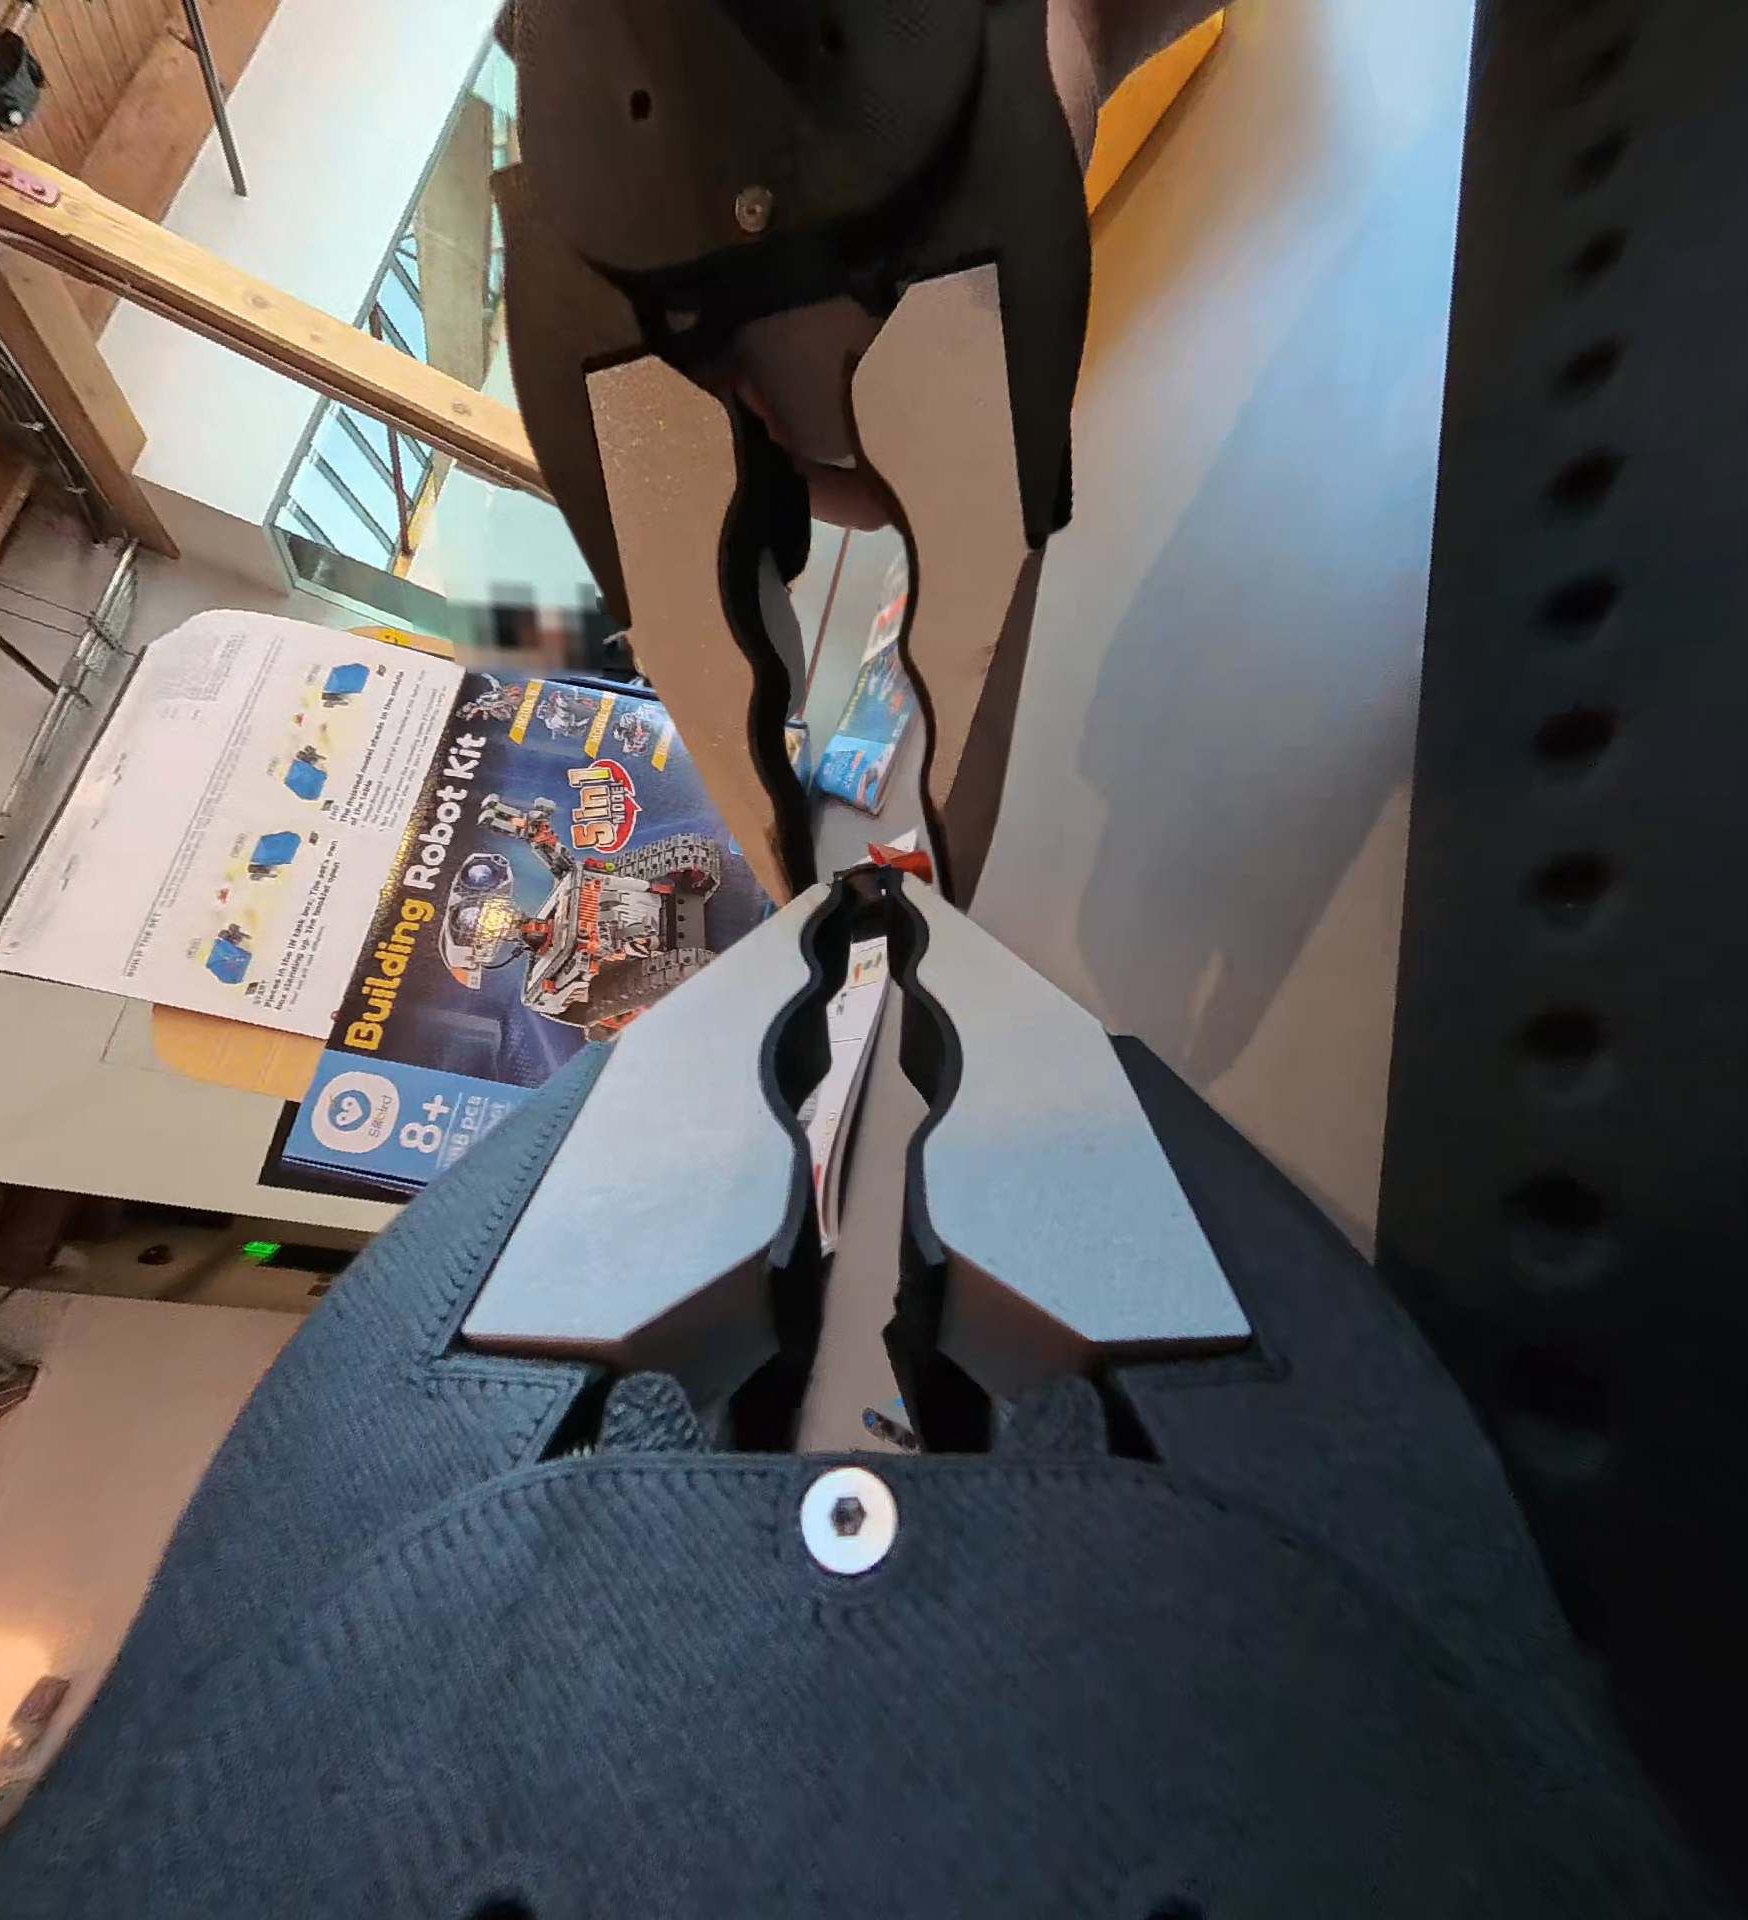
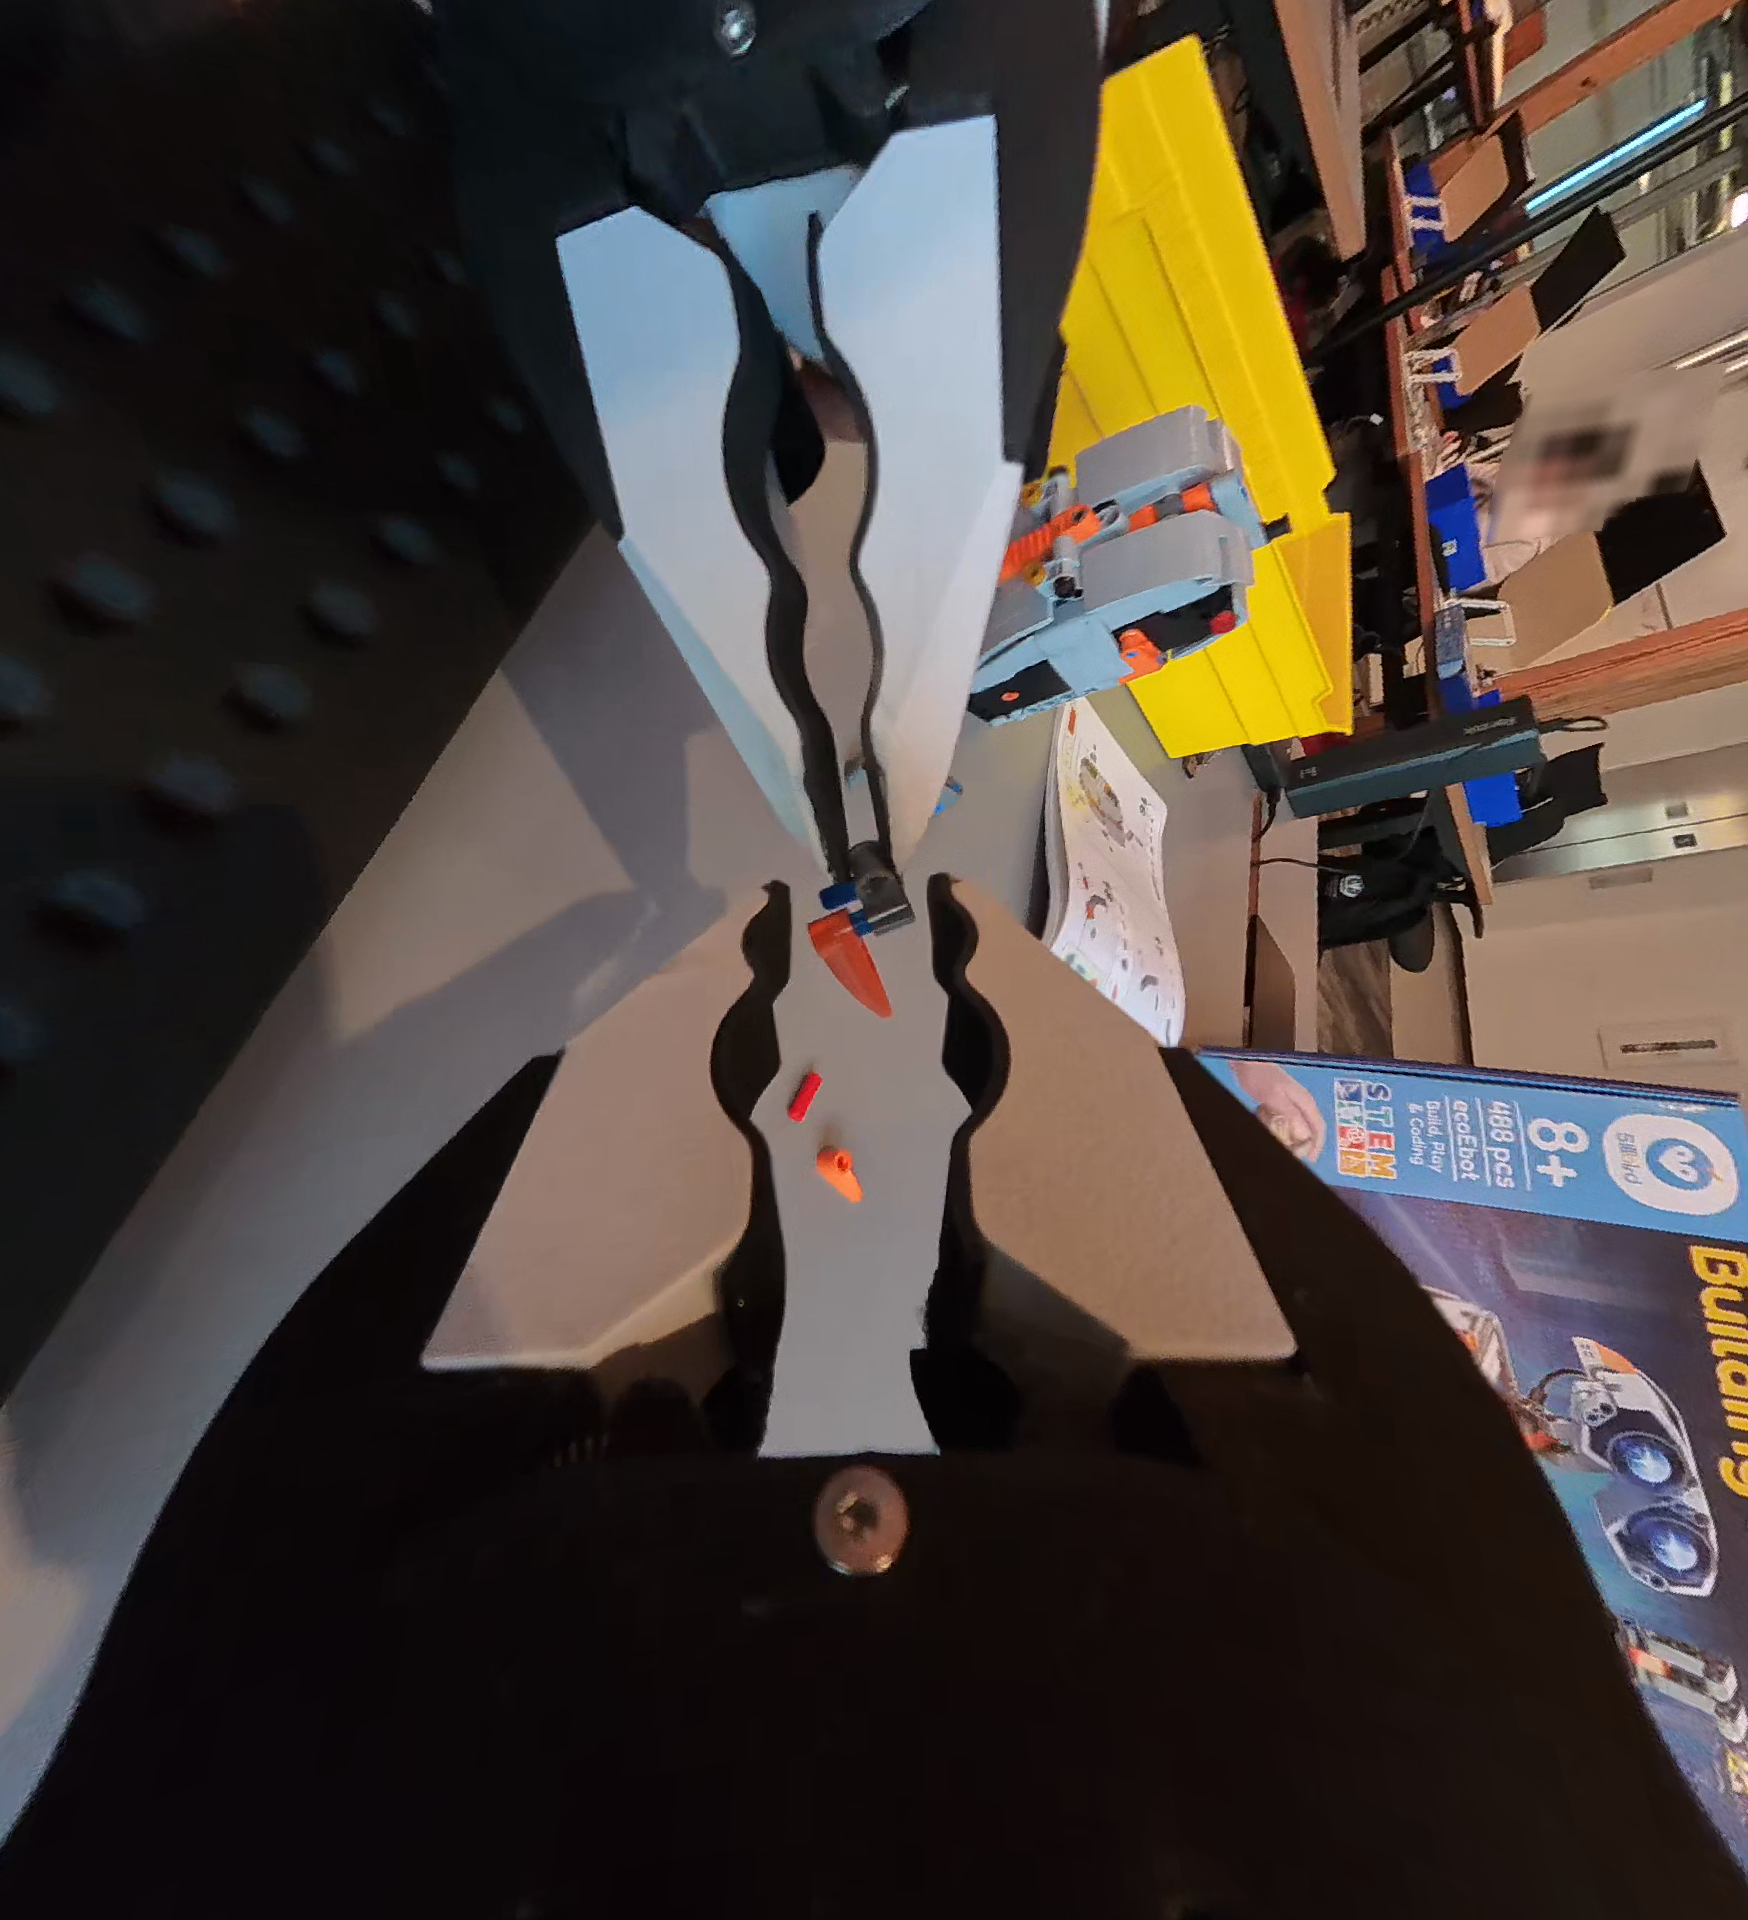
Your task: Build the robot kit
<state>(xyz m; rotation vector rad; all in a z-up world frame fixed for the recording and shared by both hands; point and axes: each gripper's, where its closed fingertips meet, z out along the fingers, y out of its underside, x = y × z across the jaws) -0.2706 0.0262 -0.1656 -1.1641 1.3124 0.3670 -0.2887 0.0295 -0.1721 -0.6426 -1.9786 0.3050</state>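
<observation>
Left gripper clamps small grey-blue-orange brick piece at its tips above grey table; right gripper jaws apart, flanking it; close squarely, avoid knocking loose orange bits

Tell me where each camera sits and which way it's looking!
Left wrist view: sits on the left tongs and looks along them over the grey table at the right tongs facing it. What looks like a fingertip shows behind those.
Right wrist view: sits on the open right tongs and looks back at the left tongs, shut on a small toy piece. A yellow bin lies beyond.
Shared: both tongs, the toy piece, the table and the blue box.
</observation>
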